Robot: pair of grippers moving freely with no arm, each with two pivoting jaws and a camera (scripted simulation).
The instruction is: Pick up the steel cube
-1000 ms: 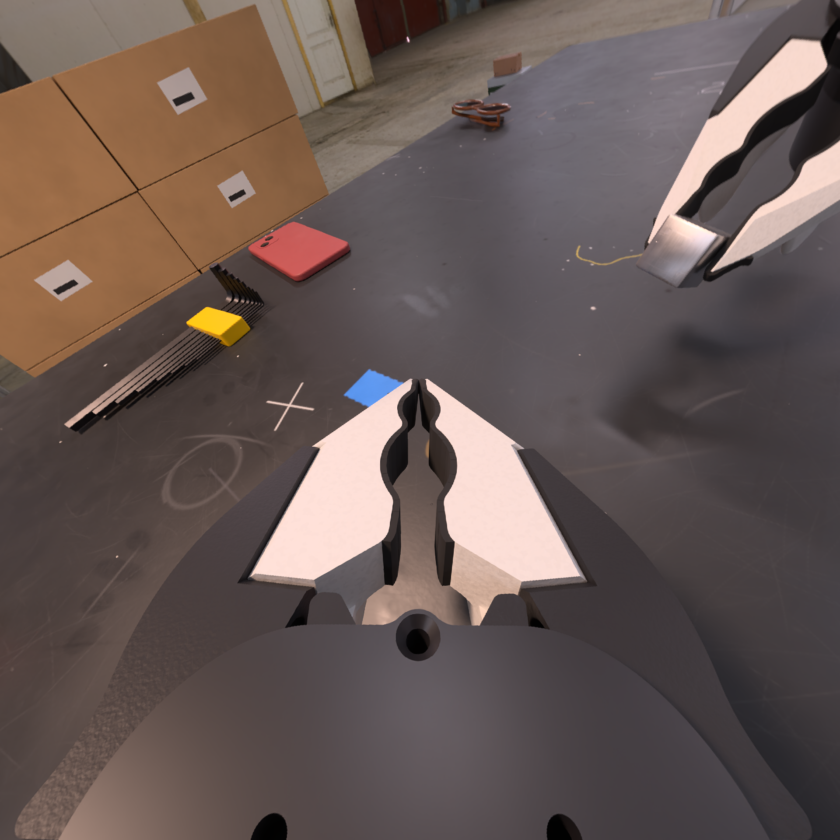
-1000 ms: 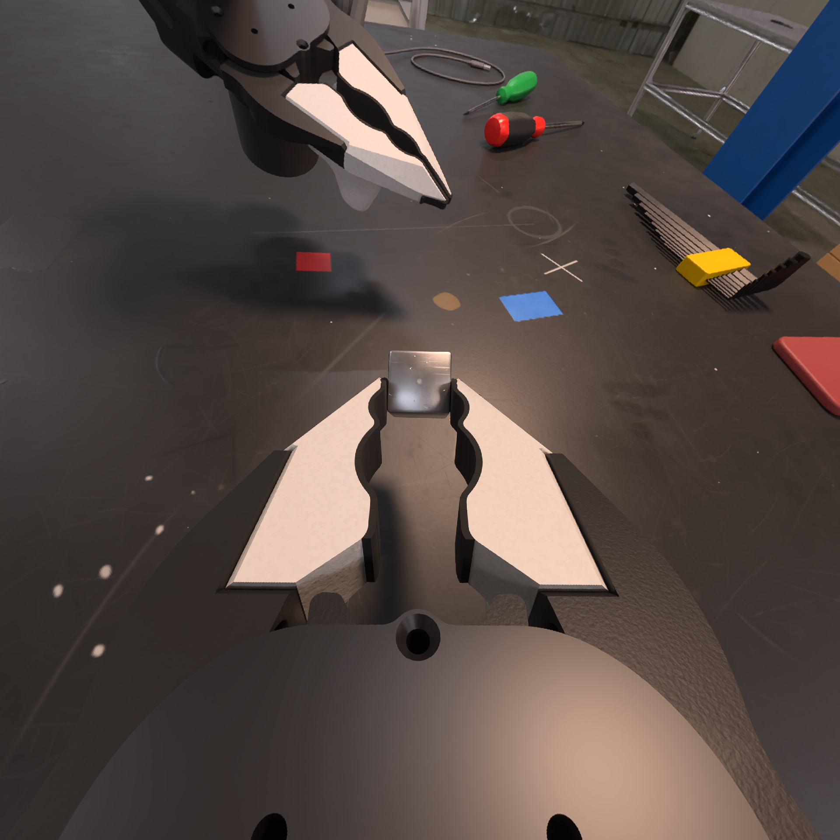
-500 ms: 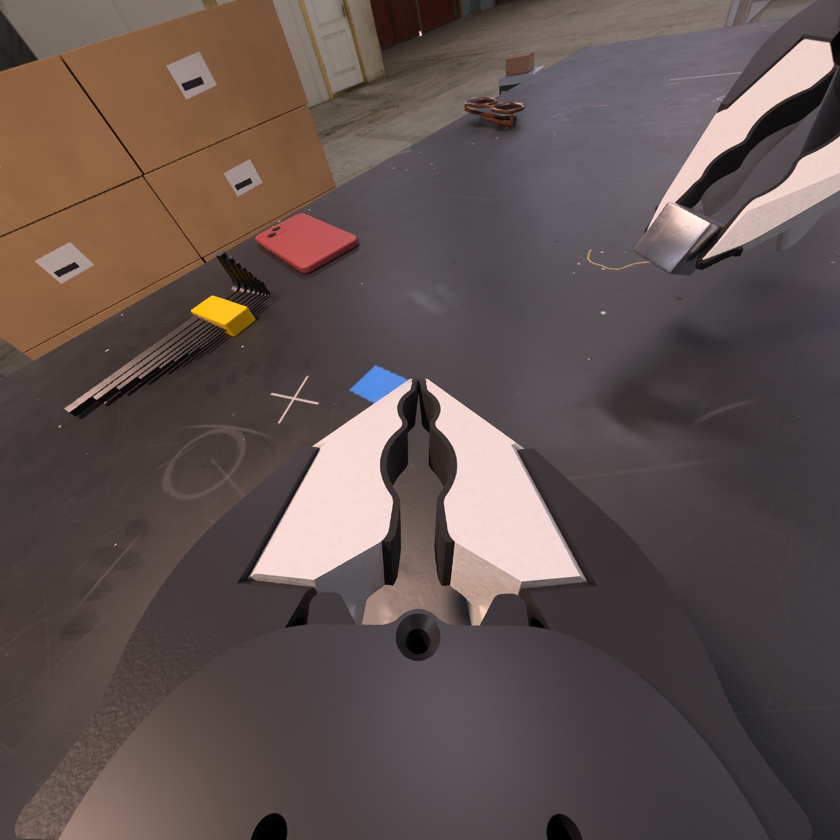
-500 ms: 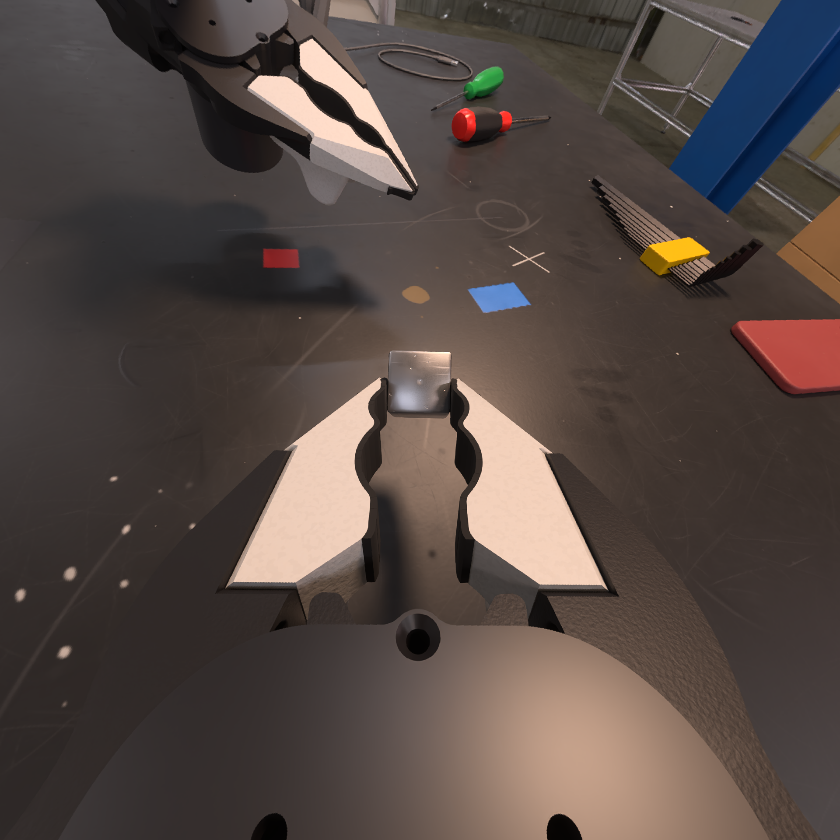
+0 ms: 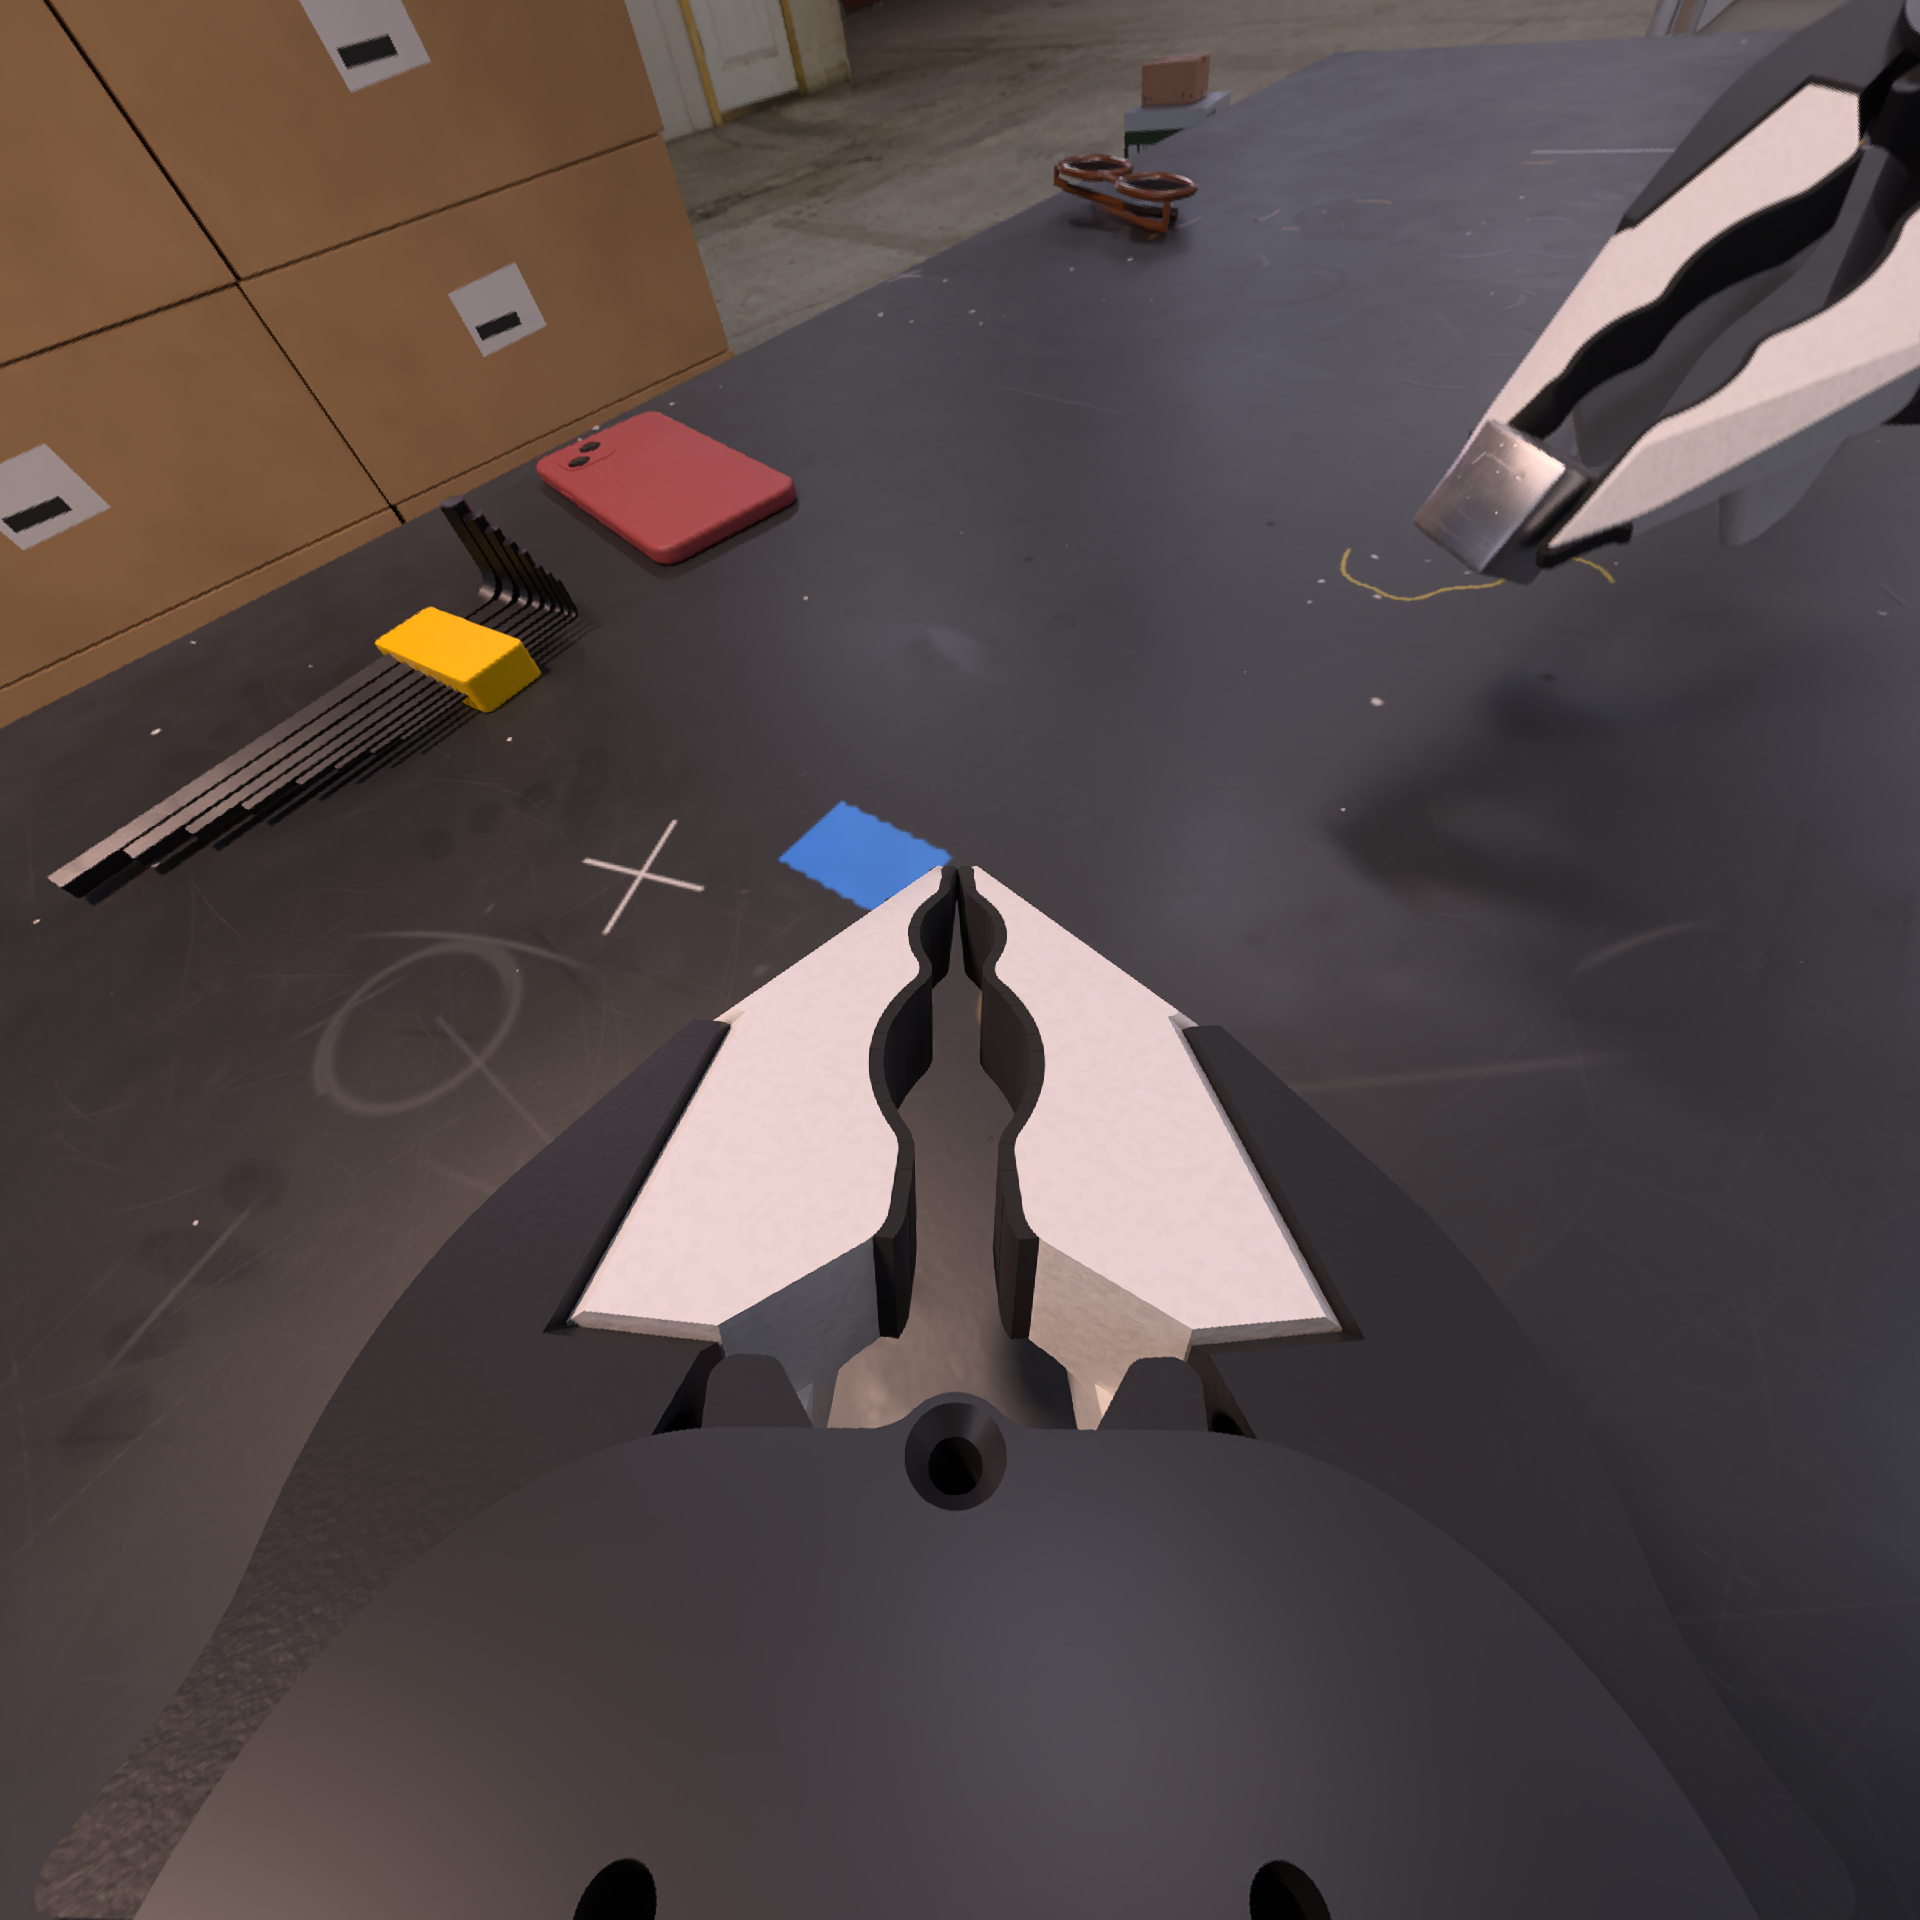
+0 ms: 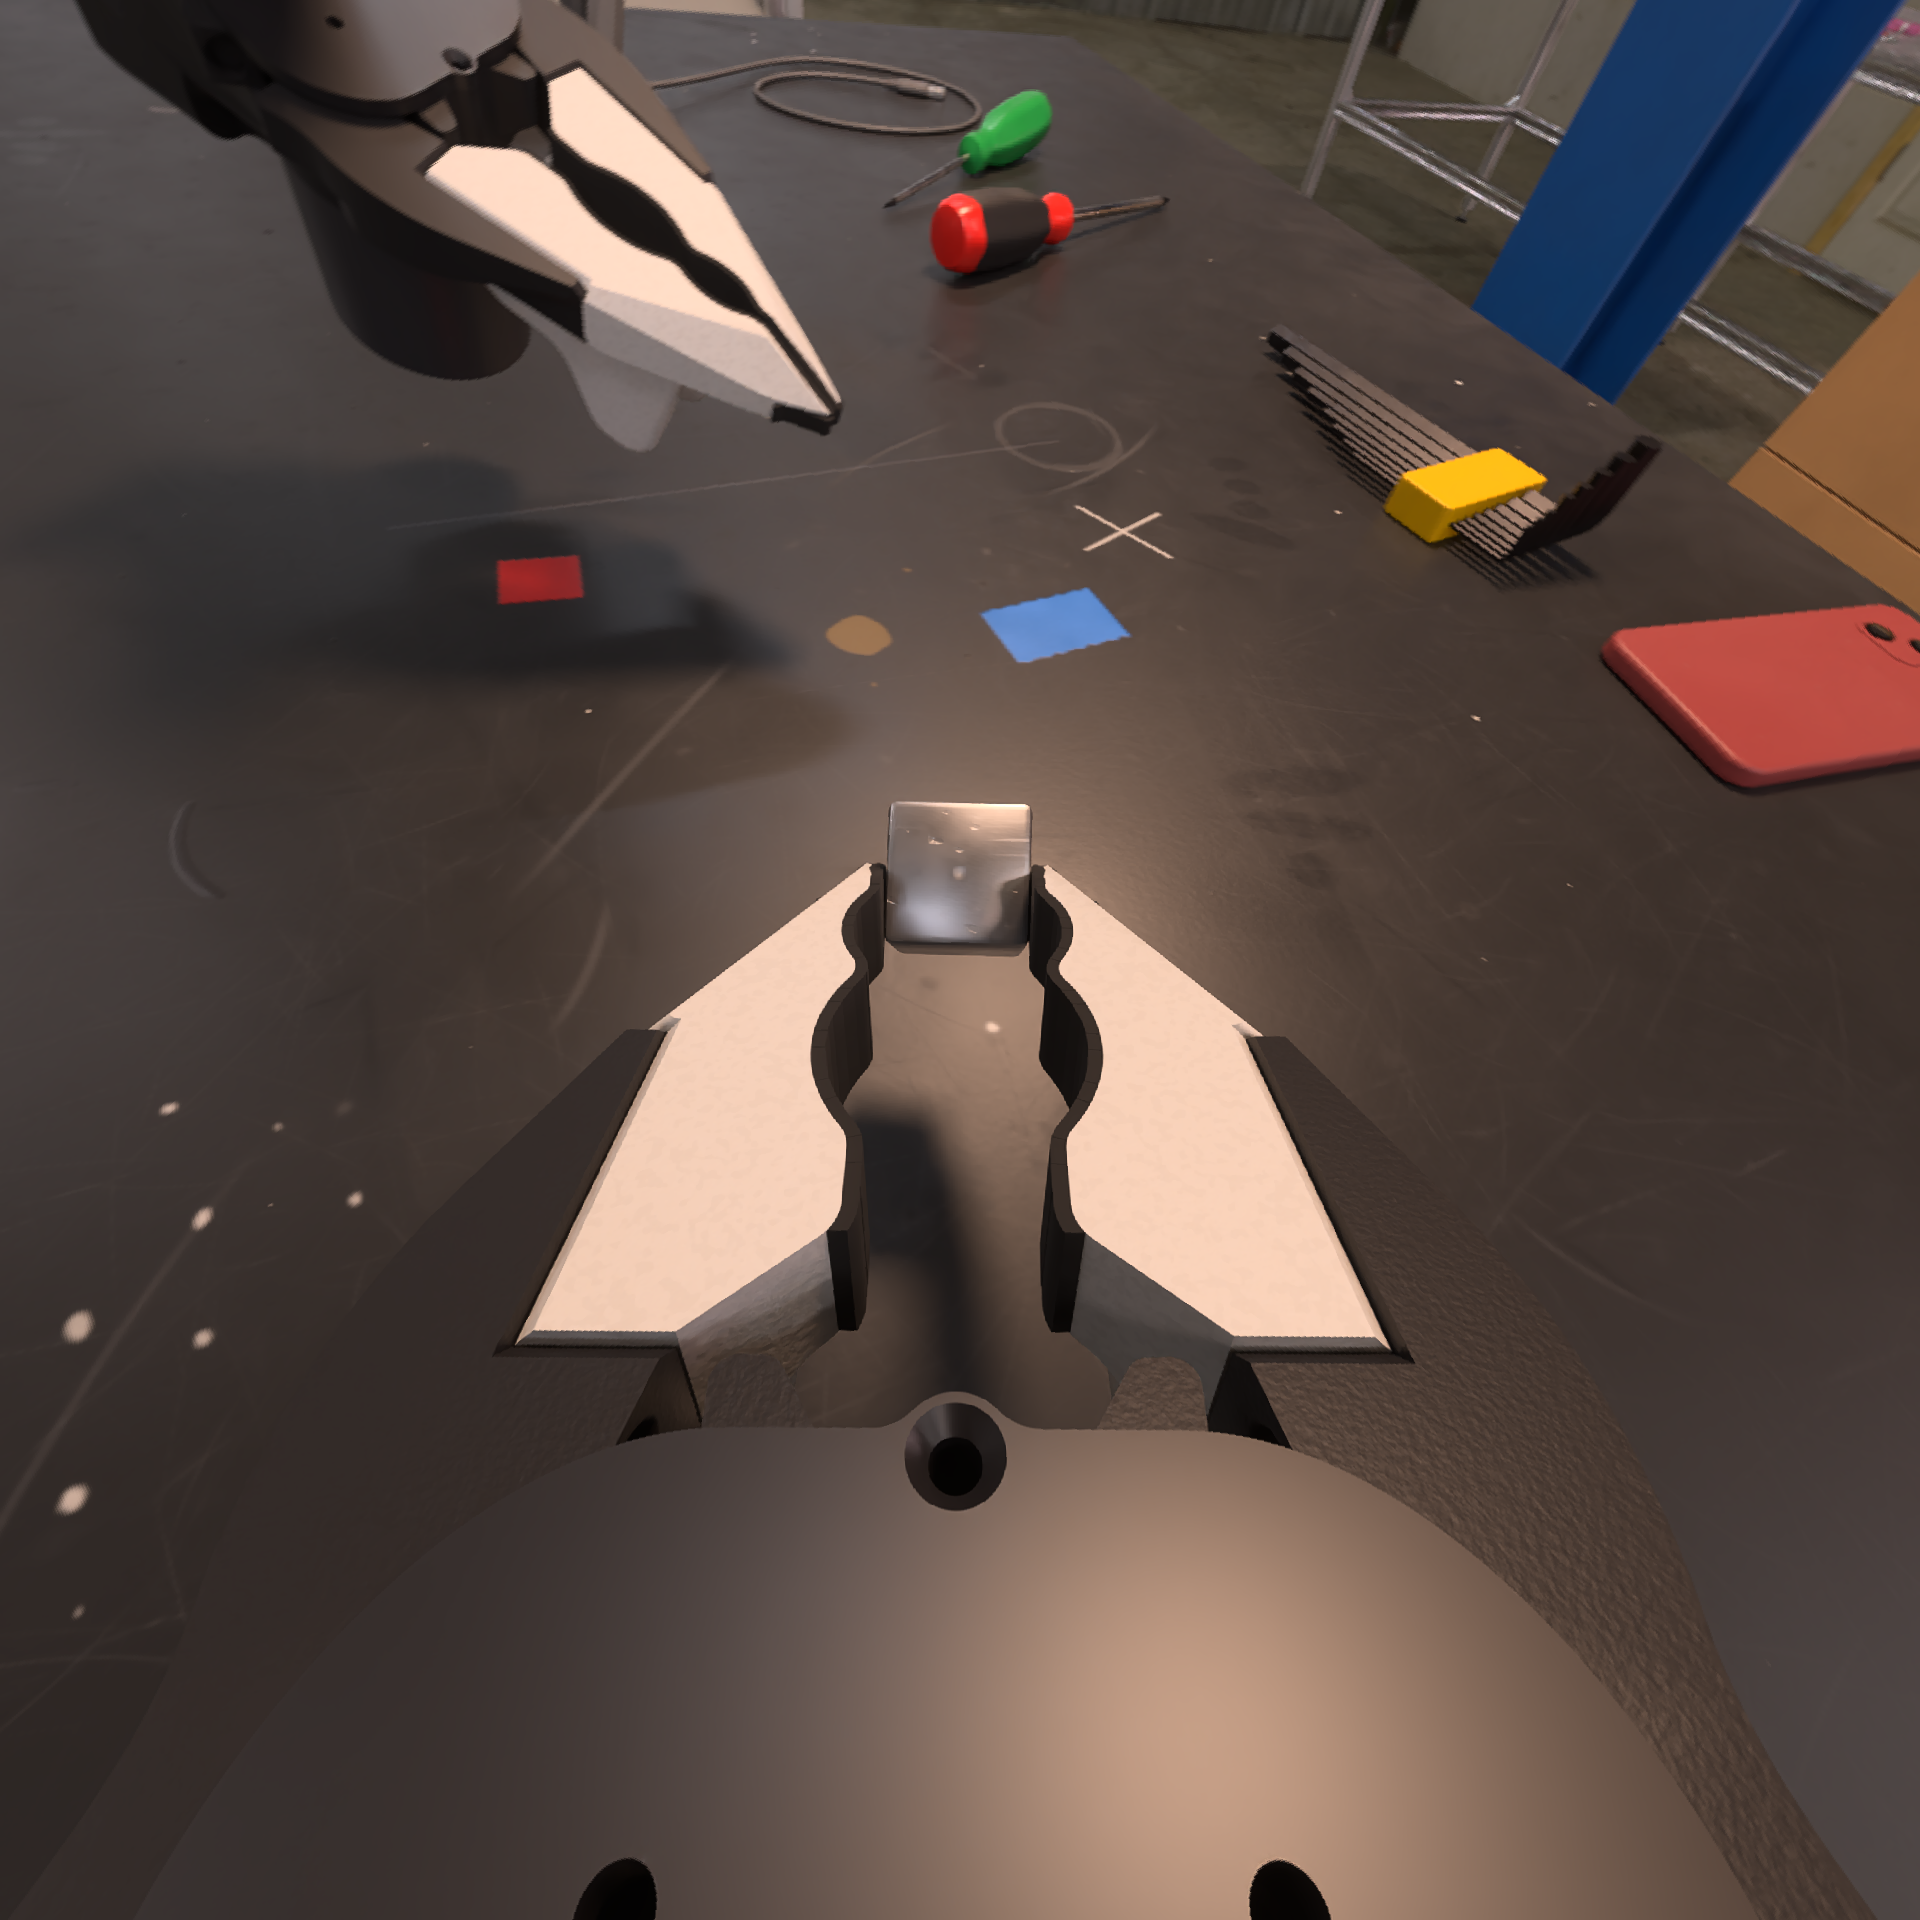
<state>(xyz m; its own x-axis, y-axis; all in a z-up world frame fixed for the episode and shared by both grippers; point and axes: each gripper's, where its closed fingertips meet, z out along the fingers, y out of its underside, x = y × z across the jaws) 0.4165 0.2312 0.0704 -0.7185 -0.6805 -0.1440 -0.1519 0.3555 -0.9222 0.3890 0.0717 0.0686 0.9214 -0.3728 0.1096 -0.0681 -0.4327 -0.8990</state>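
Observation:
The steel cube (image 6: 958,875) is small, shiny and grey. My right gripper (image 6: 956,883) is shut on it at the fingertips and holds it above the dark table (image 6: 1299,935). In the left wrist view the cube (image 5: 1492,509) shows at the upper right, off the table, clamped in the right gripper (image 5: 1527,520). My left gripper (image 5: 956,873) is shut and empty, hovering over the table near a blue square patch (image 5: 857,854). In the right wrist view the left gripper (image 6: 816,414) hangs at the upper left.
On the table lie a red phone (image 5: 665,483), a hex key set with a yellow holder (image 5: 457,657), two screwdrivers, red (image 6: 997,229) and green (image 6: 1003,130), a cable (image 6: 862,99), and brown glasses (image 5: 1124,187). Cardboard boxes (image 5: 312,208) stand along the left edge. A red patch (image 6: 538,578) marks the table.
The right gripper has risen with the steel cube, away from the table. The left gripper stays shut and has shifted only slightly.

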